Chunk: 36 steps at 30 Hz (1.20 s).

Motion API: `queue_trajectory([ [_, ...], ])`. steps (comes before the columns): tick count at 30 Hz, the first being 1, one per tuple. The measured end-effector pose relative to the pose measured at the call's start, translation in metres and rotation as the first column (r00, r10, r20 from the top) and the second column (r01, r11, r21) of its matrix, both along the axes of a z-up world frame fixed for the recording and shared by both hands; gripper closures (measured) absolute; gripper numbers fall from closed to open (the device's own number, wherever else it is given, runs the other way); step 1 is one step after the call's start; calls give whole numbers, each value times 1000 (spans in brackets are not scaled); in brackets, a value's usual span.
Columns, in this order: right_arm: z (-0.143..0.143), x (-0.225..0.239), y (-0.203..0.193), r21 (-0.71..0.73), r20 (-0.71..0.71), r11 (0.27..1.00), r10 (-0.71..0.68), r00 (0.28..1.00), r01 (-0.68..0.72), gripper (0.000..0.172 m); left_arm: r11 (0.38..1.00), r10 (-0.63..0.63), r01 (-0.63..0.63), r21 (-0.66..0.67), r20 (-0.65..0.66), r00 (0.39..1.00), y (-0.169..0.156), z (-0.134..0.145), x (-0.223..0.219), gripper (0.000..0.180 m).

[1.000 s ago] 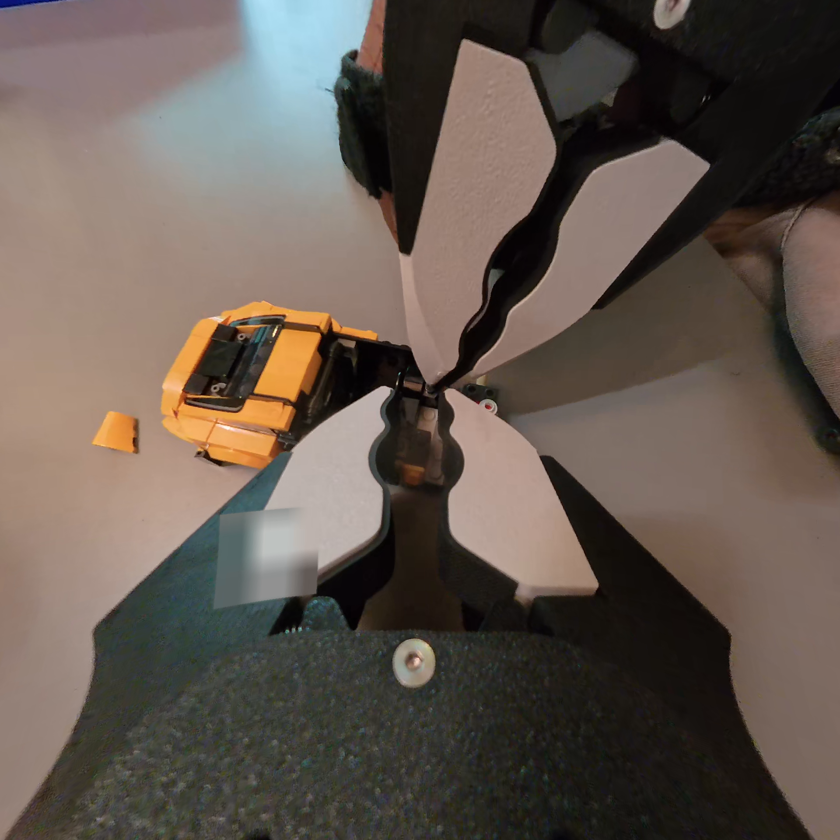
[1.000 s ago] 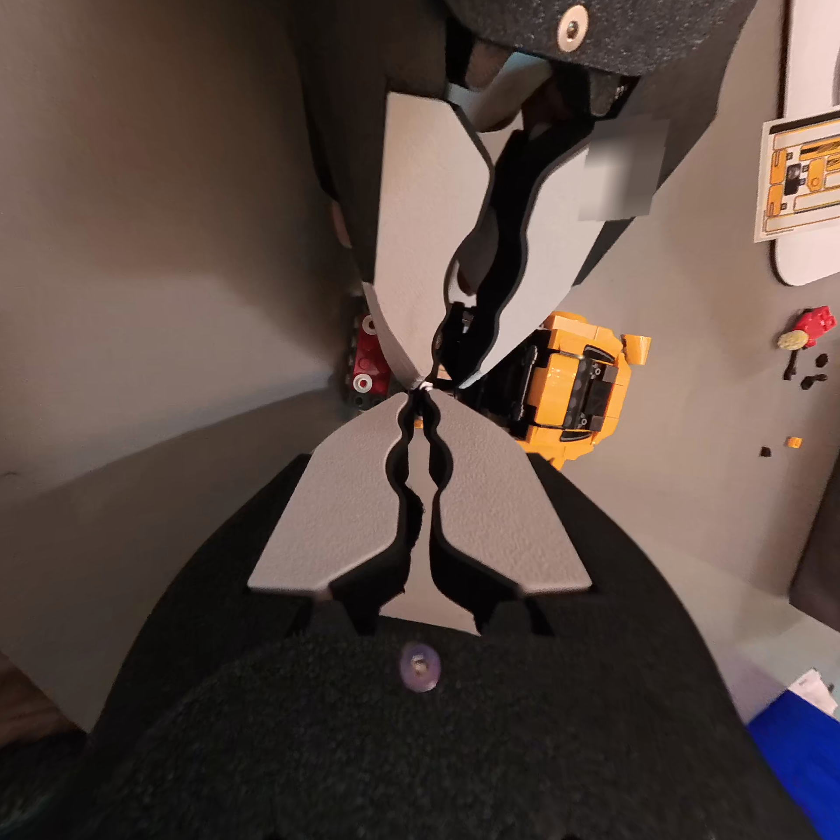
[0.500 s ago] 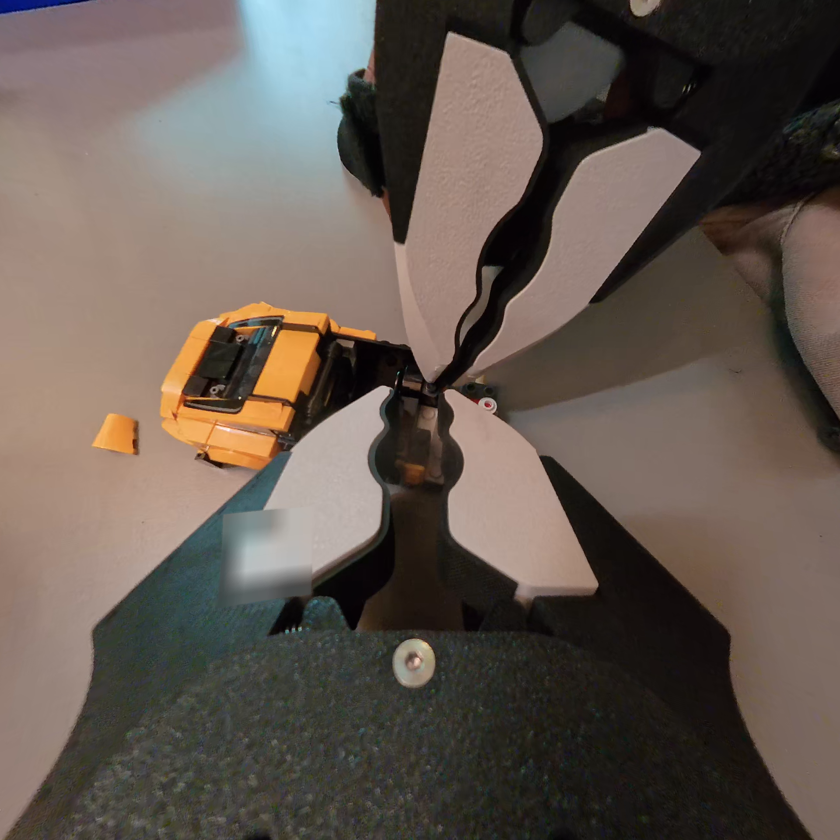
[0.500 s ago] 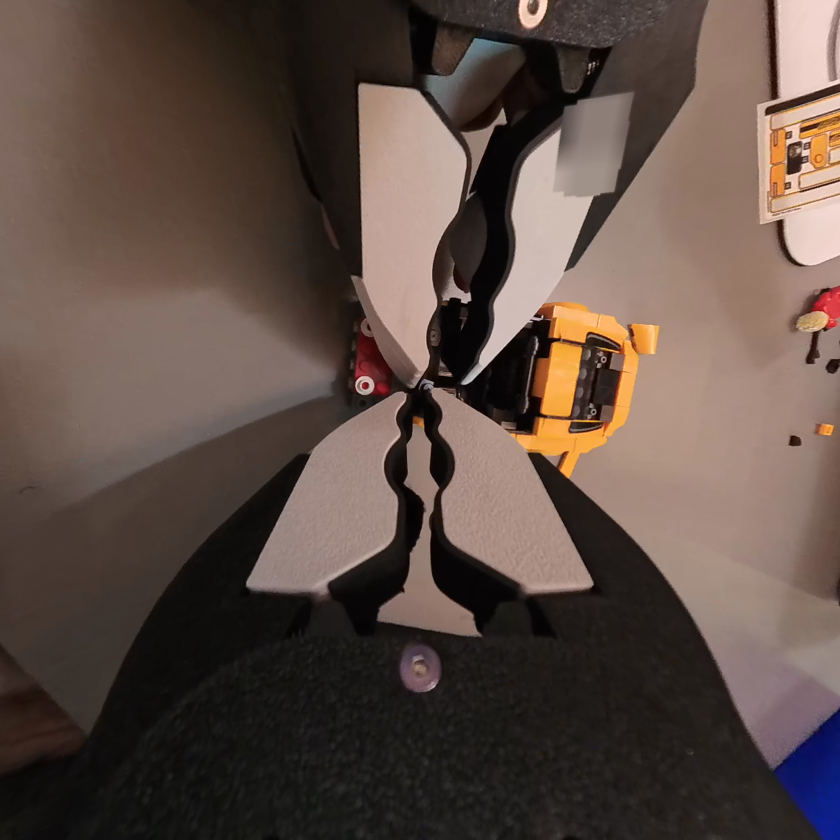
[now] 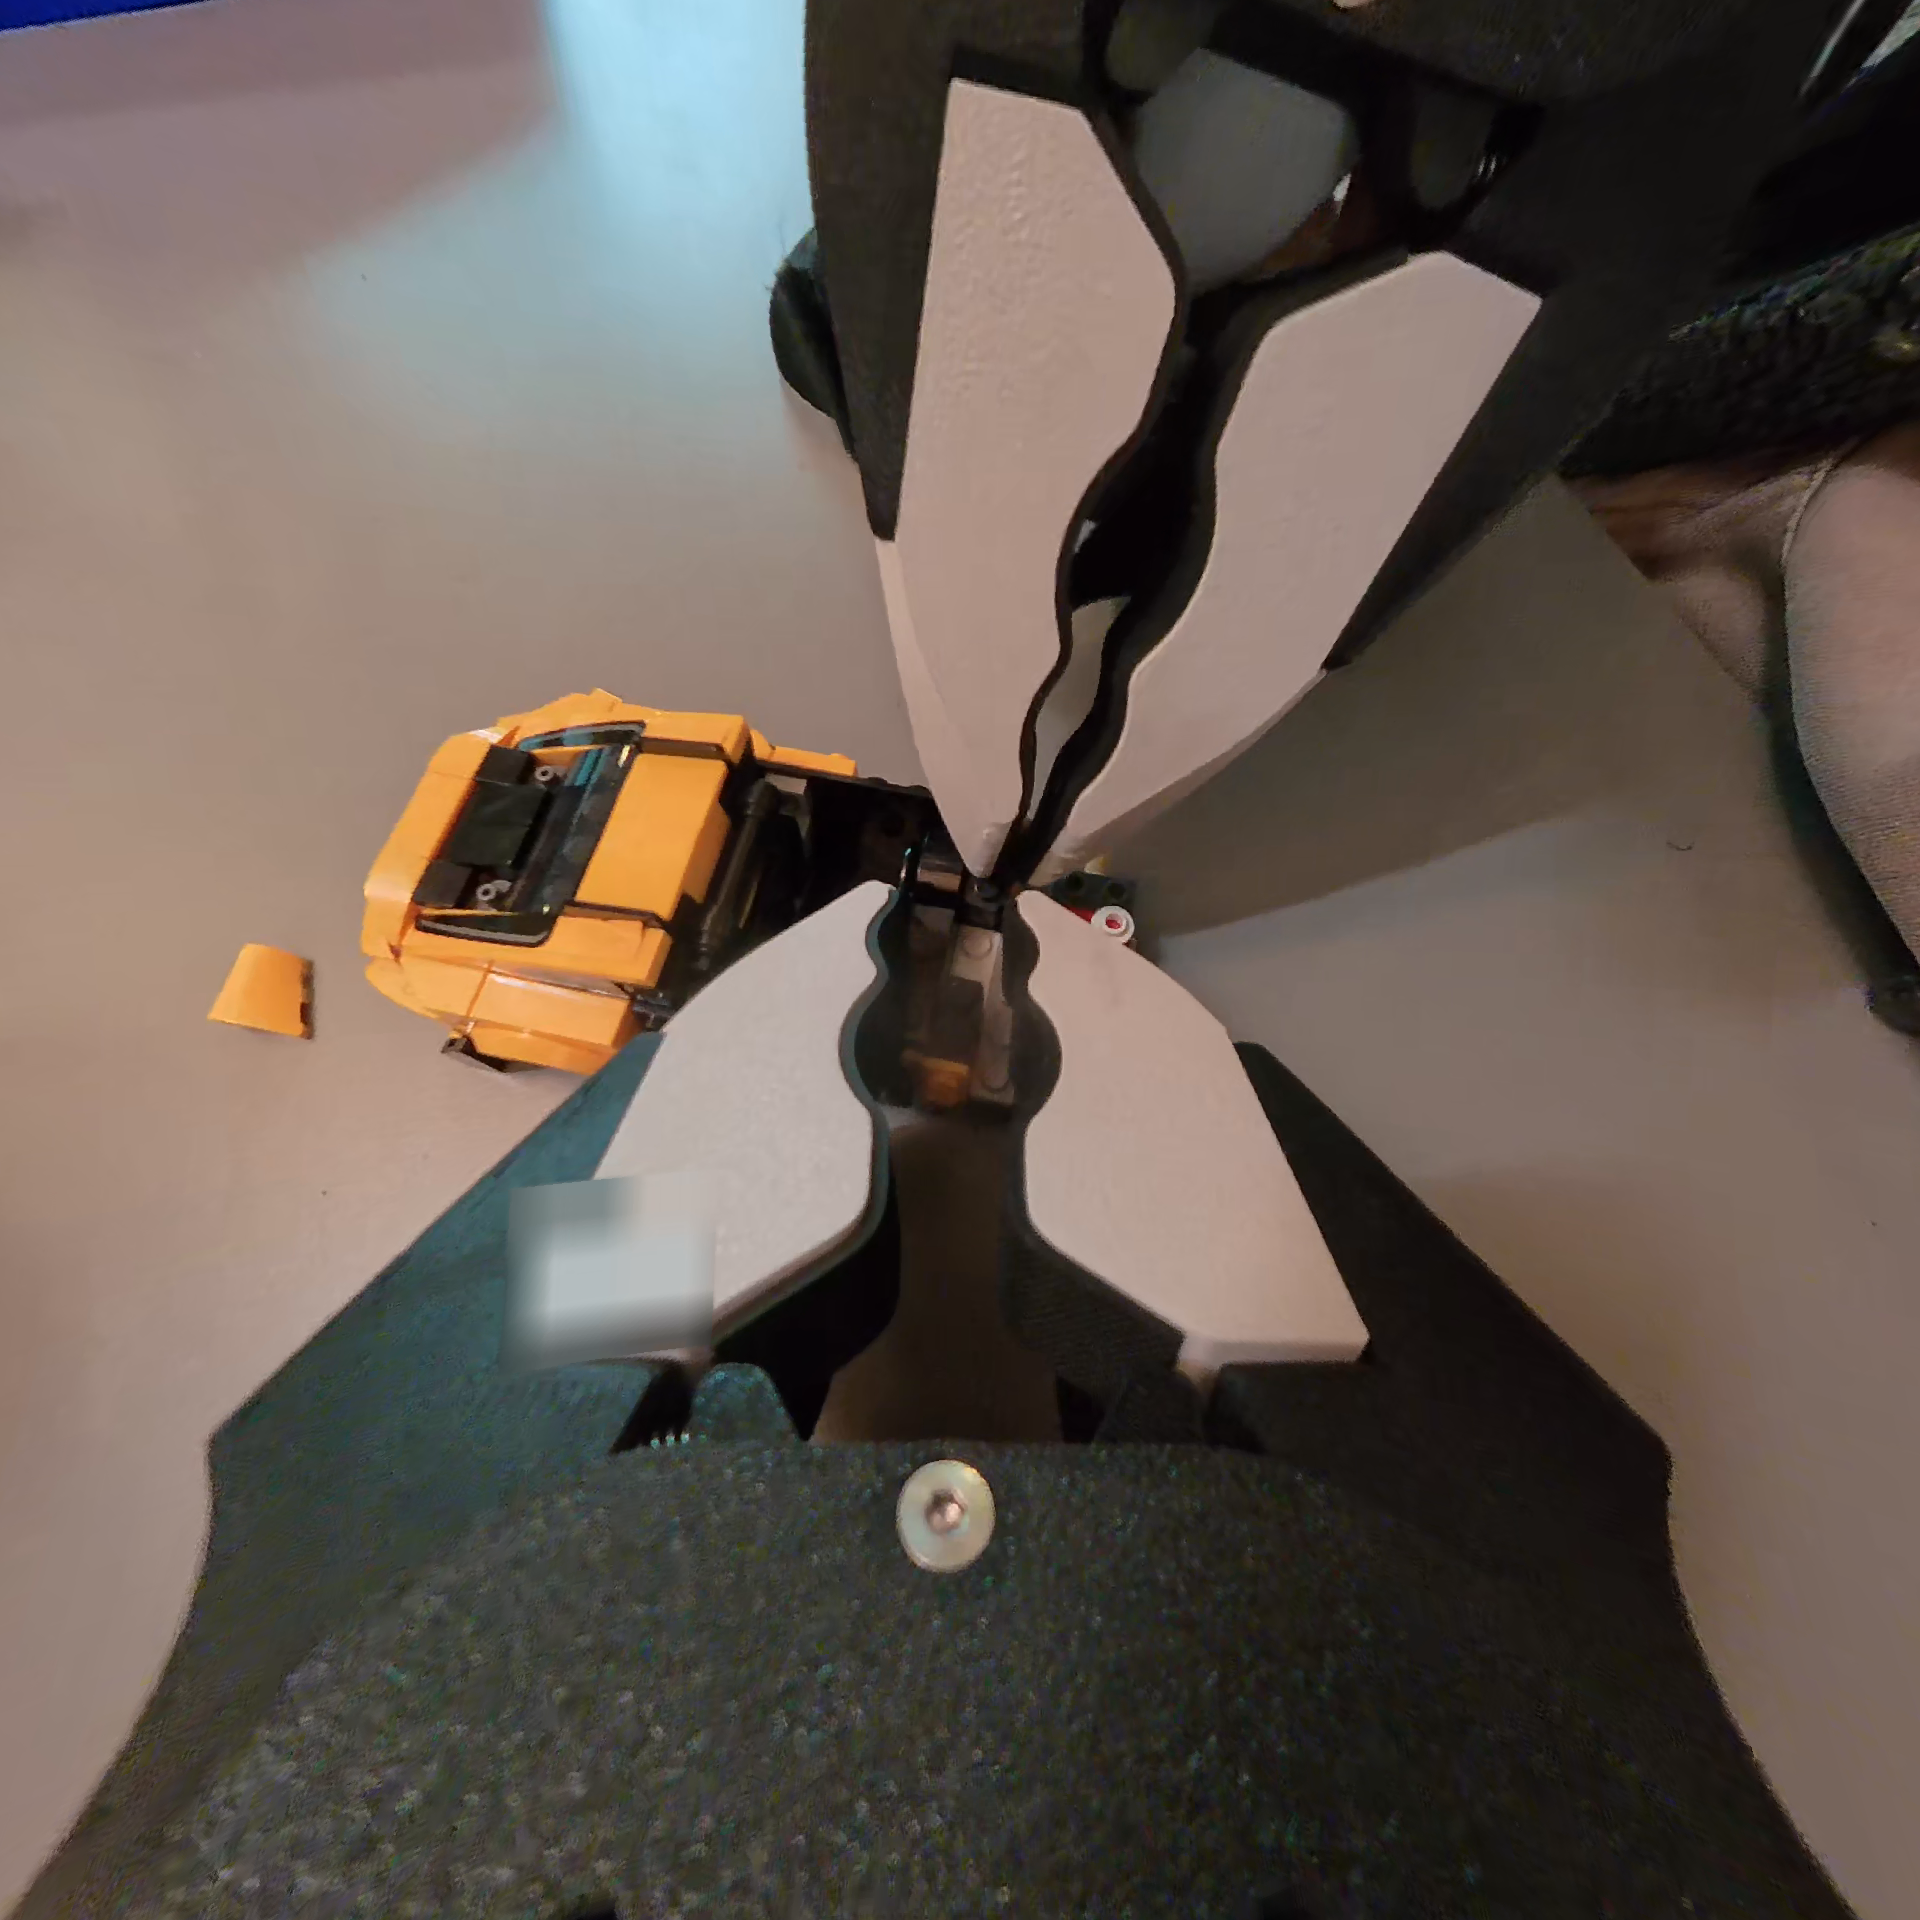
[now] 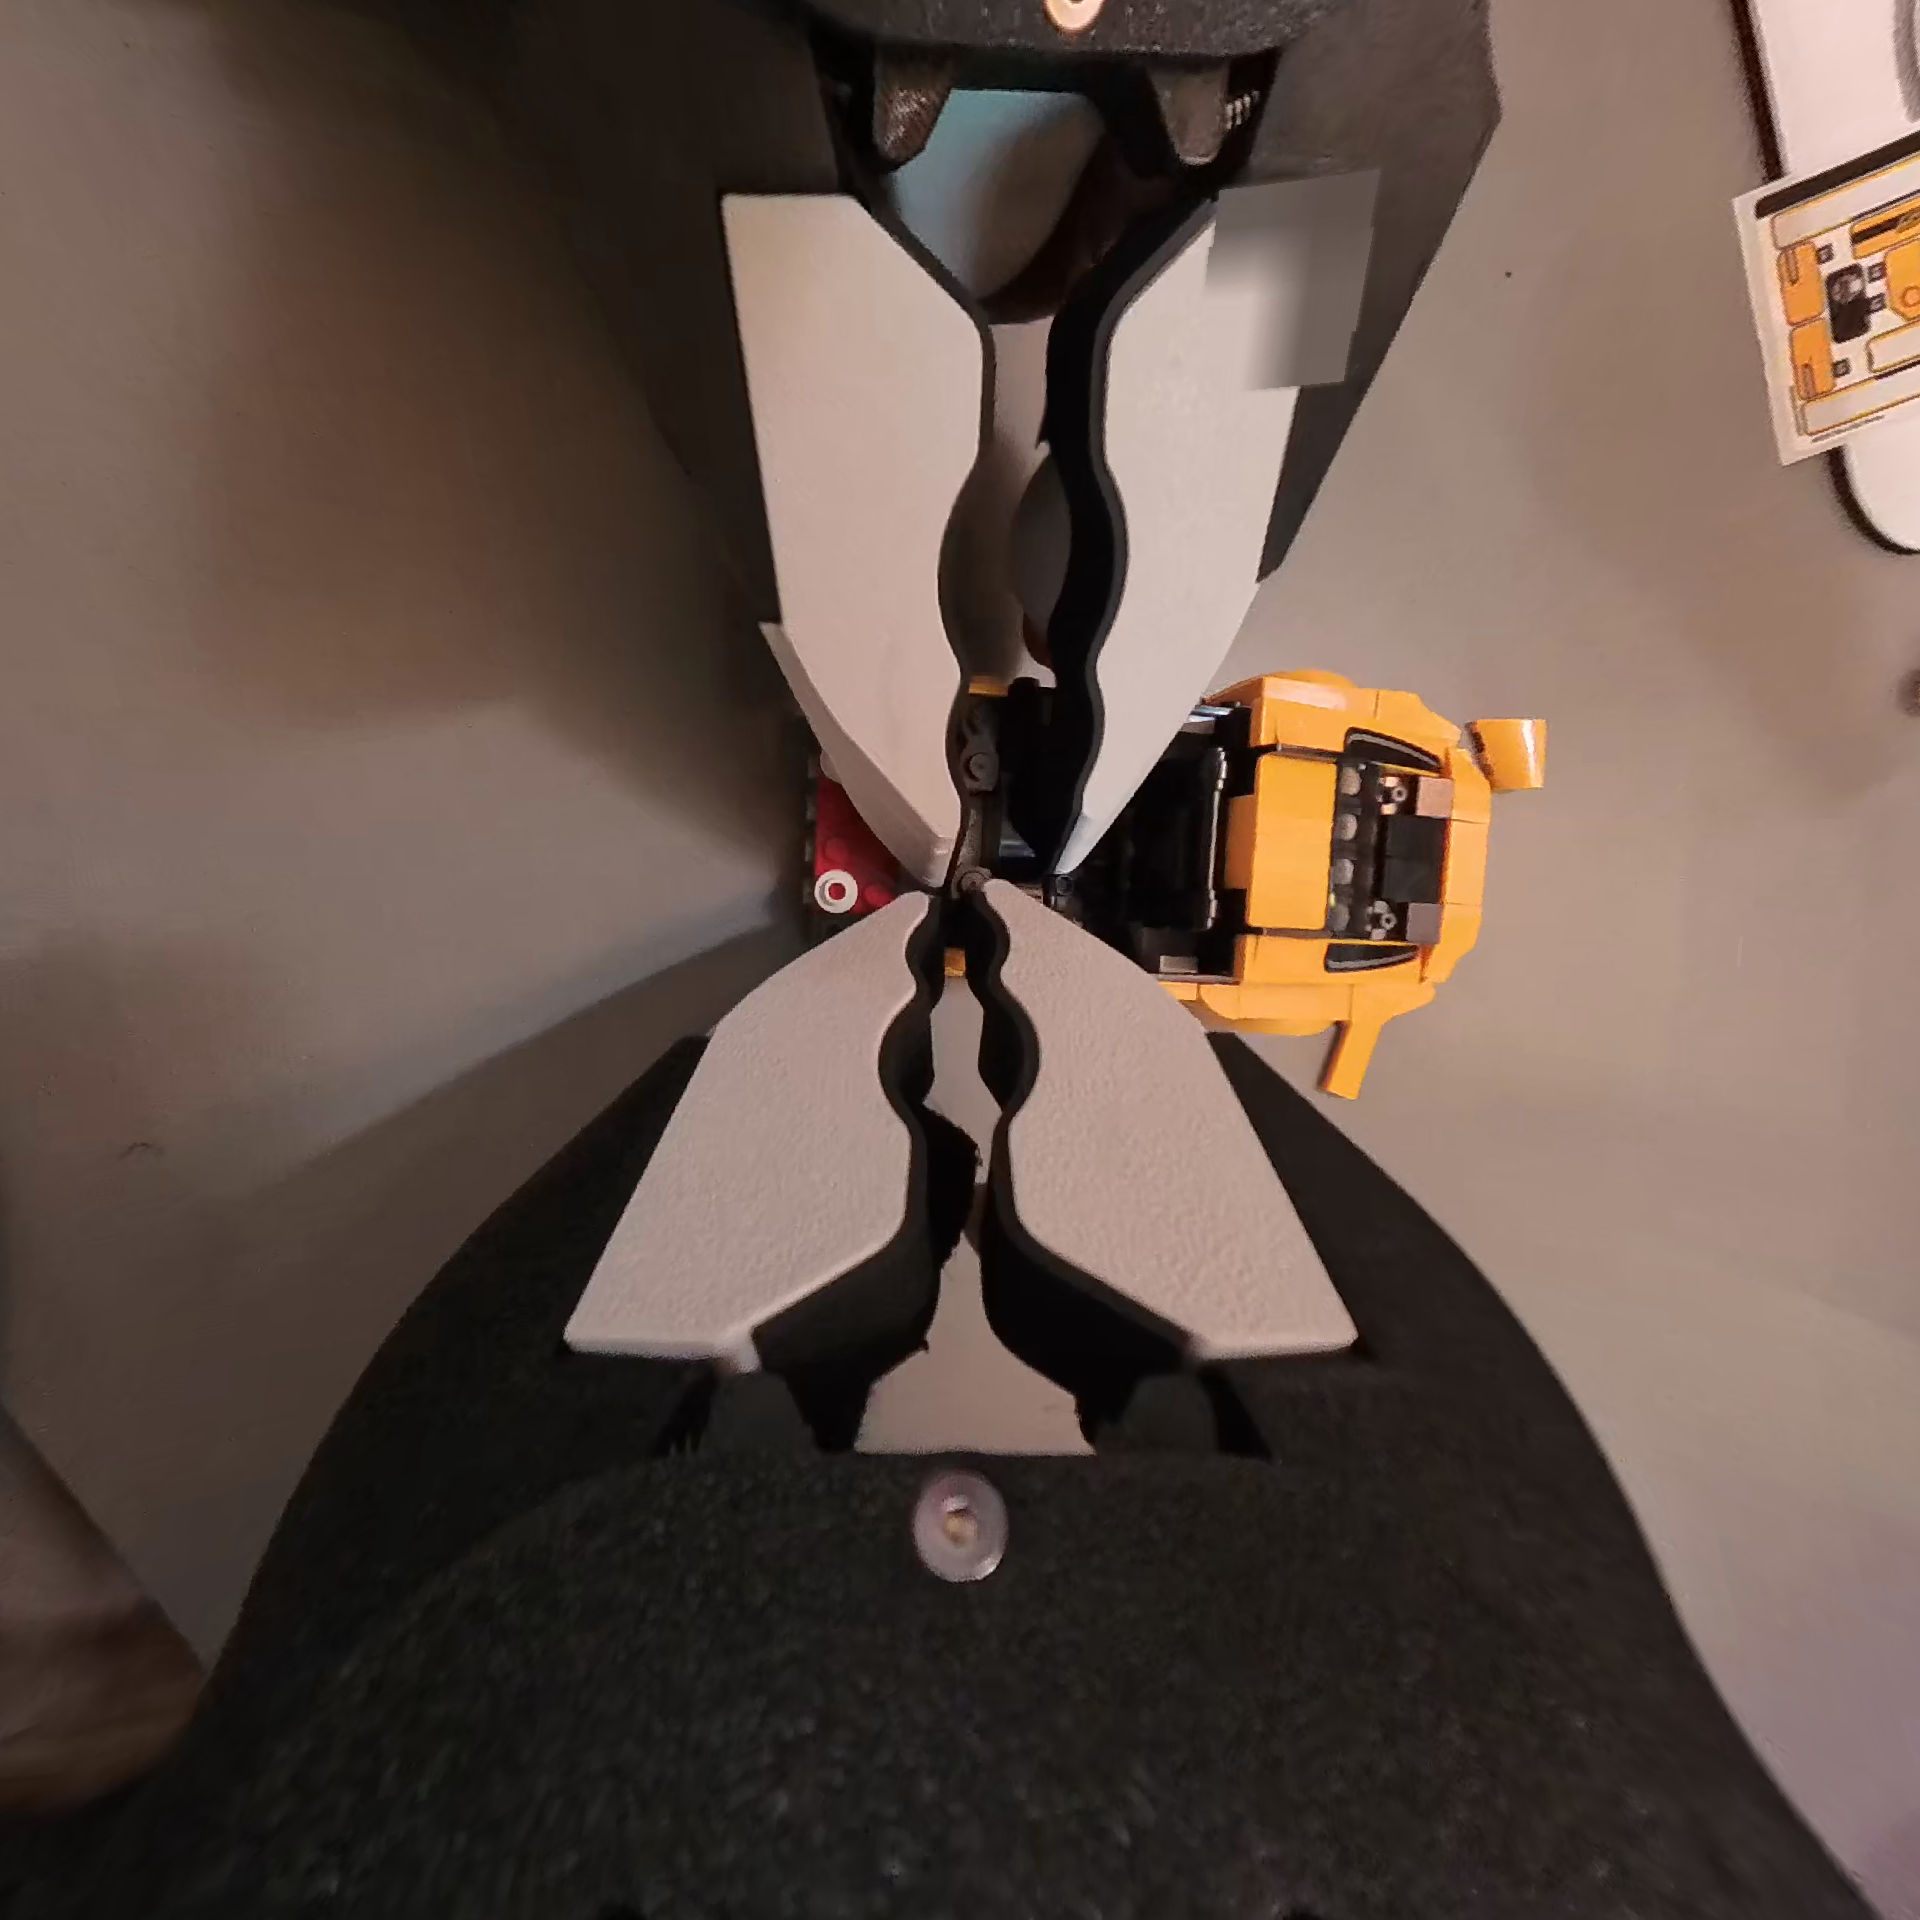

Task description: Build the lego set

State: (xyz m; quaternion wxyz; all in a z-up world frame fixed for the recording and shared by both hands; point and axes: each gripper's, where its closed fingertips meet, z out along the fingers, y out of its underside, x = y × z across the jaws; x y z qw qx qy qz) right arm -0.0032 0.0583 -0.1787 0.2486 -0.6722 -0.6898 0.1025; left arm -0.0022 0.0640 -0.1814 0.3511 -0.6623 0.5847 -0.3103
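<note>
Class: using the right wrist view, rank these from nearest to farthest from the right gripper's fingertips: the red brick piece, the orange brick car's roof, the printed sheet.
1. red brick piece, just left of the right gripper.
2. orange brick car's roof, to the right.
3. printed sheet, far upper right.

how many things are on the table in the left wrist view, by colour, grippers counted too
orange: 2, the brick car and a loose curved piece
red: 1, a brick part mostly hidden behind the fingertips
black and grey: 2, the left gripper and the right gripper
total: 5
</note>
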Motion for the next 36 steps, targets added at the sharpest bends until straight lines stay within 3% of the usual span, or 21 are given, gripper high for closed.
queue_trajectory([
  [19,1,-2,-1,-108,-75,994,-36,997,28,172,1000,-3,3,18,-9,1000,0,0,-1,163],
  [24,18,-3,-1,-154,-166,987,-60,984,35,170,1000,-6,7,20,-13,1000,-1,0,0,163],
  [36,1,7,0,30,10,998,62,998,-62,164,1000,-8,8,12,-11,1000,-1,0,0,163],
])
